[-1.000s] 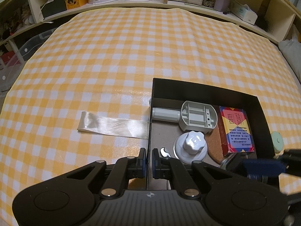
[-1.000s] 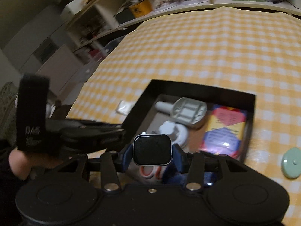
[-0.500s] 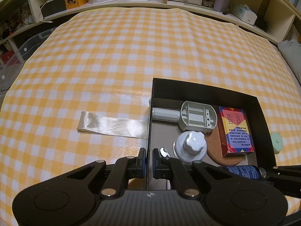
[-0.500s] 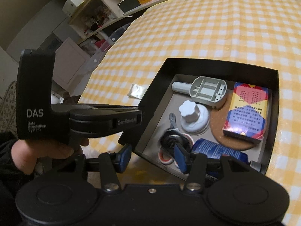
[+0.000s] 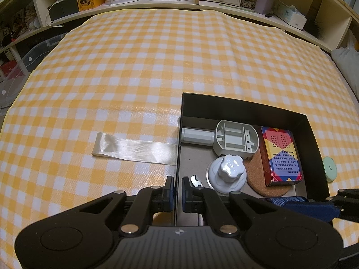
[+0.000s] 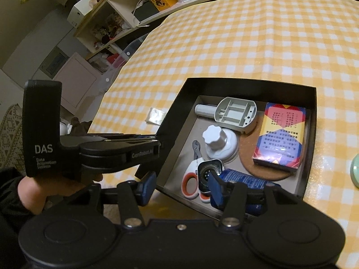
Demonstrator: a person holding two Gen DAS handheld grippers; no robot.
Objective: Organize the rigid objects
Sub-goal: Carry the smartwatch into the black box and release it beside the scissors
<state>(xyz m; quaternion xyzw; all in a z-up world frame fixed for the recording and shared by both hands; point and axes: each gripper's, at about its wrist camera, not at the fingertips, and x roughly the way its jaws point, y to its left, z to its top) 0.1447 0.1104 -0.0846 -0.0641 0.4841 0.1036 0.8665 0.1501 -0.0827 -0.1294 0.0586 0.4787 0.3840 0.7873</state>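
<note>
One black box [image 6: 312, 121], one card pack [image 6: 280, 134], one cork coaster [image 6: 251, 157], one scissors [image 6: 190, 183]

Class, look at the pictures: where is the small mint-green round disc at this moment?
The mint-green disc lies on the checked tablecloth just outside the right wall of the black box, at the right edge of both views, nearest the colourful card box.
</note>
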